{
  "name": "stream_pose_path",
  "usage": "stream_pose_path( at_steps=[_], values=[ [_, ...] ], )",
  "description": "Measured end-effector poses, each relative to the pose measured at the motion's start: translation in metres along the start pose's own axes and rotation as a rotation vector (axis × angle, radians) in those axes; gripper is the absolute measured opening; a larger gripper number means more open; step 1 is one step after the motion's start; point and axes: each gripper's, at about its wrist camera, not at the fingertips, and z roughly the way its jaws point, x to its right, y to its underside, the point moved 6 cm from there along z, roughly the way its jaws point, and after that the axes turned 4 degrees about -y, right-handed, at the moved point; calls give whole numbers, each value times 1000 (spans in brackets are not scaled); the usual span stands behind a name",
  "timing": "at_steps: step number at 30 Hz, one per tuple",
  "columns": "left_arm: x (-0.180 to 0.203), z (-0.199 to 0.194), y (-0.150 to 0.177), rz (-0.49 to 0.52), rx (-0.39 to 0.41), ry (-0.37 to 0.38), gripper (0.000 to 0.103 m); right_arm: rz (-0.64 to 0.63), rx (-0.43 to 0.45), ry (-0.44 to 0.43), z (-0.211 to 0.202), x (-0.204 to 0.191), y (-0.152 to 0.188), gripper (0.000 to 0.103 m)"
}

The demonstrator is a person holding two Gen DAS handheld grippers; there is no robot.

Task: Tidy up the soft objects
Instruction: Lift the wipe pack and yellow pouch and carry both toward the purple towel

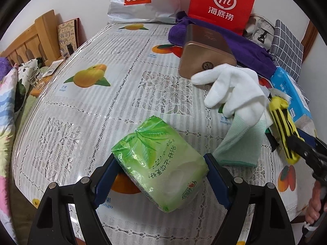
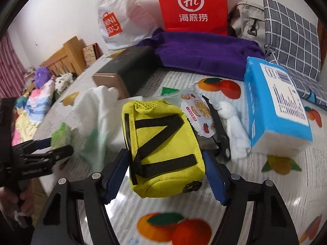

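Grips, in the left tool (image 1: 160, 158), a green plastic-wrapped tissue pack (image 1: 161, 175), both blue pads pressed on its sides, clear of the bench (image 1: 102, 106) with its lace-patterned, fruit-printed plastic cover, and well in front of the copper-coloured rectangular metal tin (image 1: 206, 53). Grips, in the right tool (image 2: 165, 154), a yellow fabric pouch with black straps (image 2: 163, 147), pads set against its two long sides, jaws fairly wide around it, zip end toward the camera, in front and to the right of the tin. Between tin and pouch, draped partly against the tin's near end: a white knit glove with a pale green cuff (image 1: 235, 94), fingers toward the tin. Right of the tin, beyond the pouch: a round fruit-printed foil packet (image 2: 198, 114), black scissors (image 2: 218, 130) lying across its edge, and a knotted white cloth (image 2: 235, 126) just beside them. Further right of the tin: a blue cardboard tissue box (image 2: 276, 102), tilted. Behind the tin and touching its far end: a folded purple towel (image 2: 204, 51), with a red paper bag (image 2: 192, 6) upright behind that. Behind and left of the tin, against the wall: a white plastic shopping bag with an orange logo (image 1: 141, 0).
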Motion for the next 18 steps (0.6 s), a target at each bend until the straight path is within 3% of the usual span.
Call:
stream_pose_path(
  at_steps=[7,16,18],
  values=[
    [4,-2,6,-9,-7,17,81,-3,28,-4,-31,0,19,72],
    [10,-6,13,-12,-9,14,81,38,67,60,-68,26,48,72],
    [12,-5,14,-5,-8,17,81,49,78,114,-74,37,54,72]
  ],
)
